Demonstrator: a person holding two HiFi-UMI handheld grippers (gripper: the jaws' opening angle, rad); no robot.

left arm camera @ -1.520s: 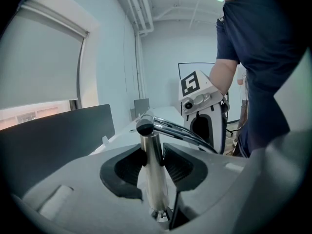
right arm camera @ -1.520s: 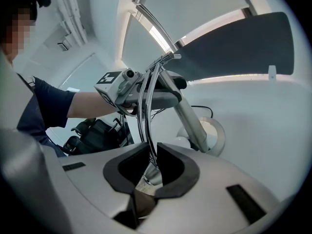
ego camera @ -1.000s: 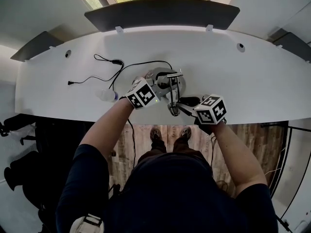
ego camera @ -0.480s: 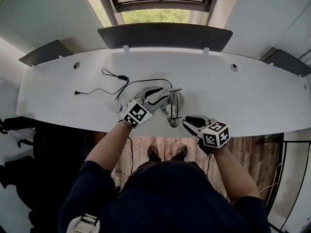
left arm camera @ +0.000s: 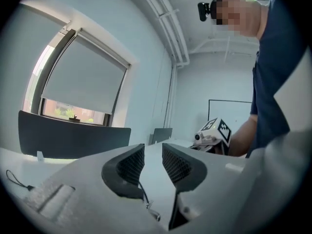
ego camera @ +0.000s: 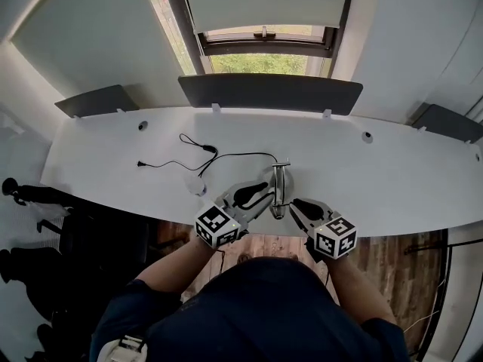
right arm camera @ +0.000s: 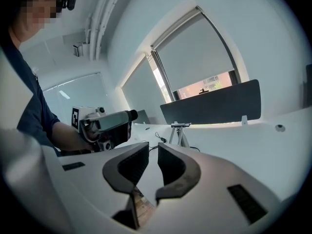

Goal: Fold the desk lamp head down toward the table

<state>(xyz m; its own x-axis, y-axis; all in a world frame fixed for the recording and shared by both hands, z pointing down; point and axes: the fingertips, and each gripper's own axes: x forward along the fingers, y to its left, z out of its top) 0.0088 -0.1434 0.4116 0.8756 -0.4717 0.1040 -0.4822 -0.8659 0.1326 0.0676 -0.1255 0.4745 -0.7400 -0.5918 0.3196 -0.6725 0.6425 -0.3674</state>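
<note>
The small metal desk lamp [ego camera: 278, 189] stands near the front edge of the white desk [ego camera: 392, 172]. In the right gripper view the lamp [right arm camera: 180, 132] shows its thin head lying level on top of its splayed arms. My left gripper [ego camera: 266, 192] hovers just left of the lamp, apart from it. Its jaws stand open and are closing, with nothing between them [left arm camera: 152, 154]. My right gripper [ego camera: 296, 203] hangs just right of the lamp's near end. Its jaws are closing too and hold nothing [right arm camera: 152, 154].
A black cable [ego camera: 226, 157] runs from the lamp across the desk to the left, and a small white object [ego camera: 196, 186] lies beside it. A dark divider panel [ego camera: 268, 93] stands along the desk's back edge under the window. Wooden floor shows below the front edge.
Both grippers have lifted off the lamp and drawn back toward me. The left one was at the lamp's base and the right one at its near end. The head view has tilted up.
</note>
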